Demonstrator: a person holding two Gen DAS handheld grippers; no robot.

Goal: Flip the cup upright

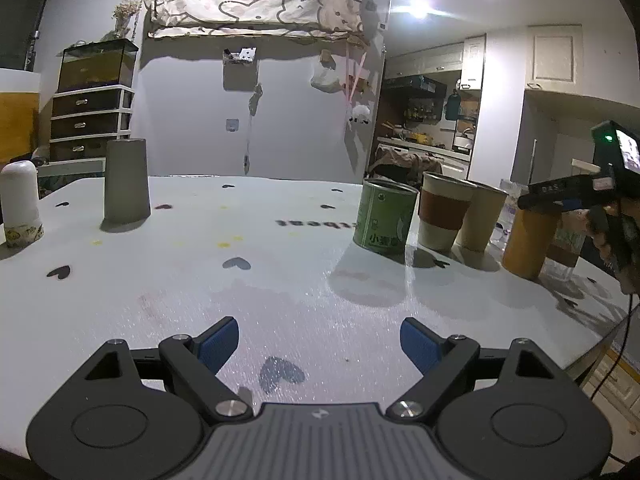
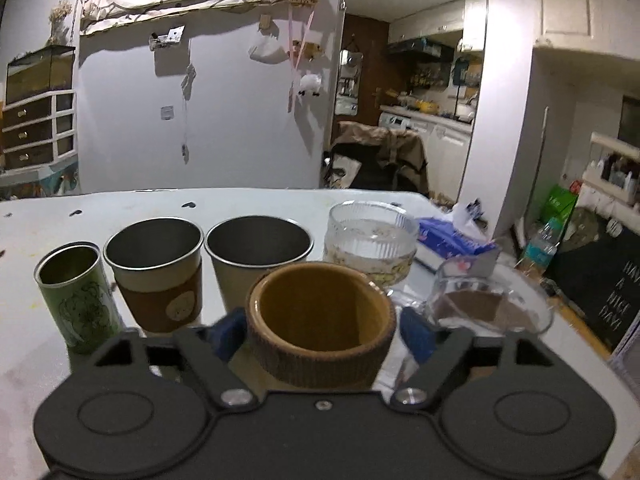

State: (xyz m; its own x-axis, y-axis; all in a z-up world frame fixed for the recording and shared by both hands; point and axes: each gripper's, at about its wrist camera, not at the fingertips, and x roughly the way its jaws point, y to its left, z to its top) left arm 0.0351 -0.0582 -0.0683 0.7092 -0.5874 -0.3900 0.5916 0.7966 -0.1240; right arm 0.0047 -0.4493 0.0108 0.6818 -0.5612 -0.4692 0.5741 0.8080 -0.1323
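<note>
While the right claw [image 2: 320, 332] straddles it with fingers spread, not visibly pressing, an upright yellow cup [image 2: 320, 320] stands near the worktop's [image 1: 280, 280] right edge.
Just beyond stand two sleeved paper cups [image 2: 156, 272], one green tin [image 2: 76, 296] and two glass vessels [image 2: 370, 244]. Low over bare central worktop, the left claw [image 1: 319, 340] hovers wide open, holding nothing; two upturned cups [image 1: 126, 180] stand far left.

The white tabletop [image 1: 304, 240], dotted with dark hearts, carries a row at its right — a green tin [image 1: 383, 218], a sleeved cup [image 1: 444, 212], a plain cup [image 1: 482, 218] and an upright ochre cup [image 1: 526, 240]. Far left stand an inverted grey cup [image 1: 126, 180] and a white bottle [image 1: 20, 204] — well apart. A ribbed glass bowl [image 2: 370, 240] and tissue pack [image 2: 452, 240] sit behind.
</note>
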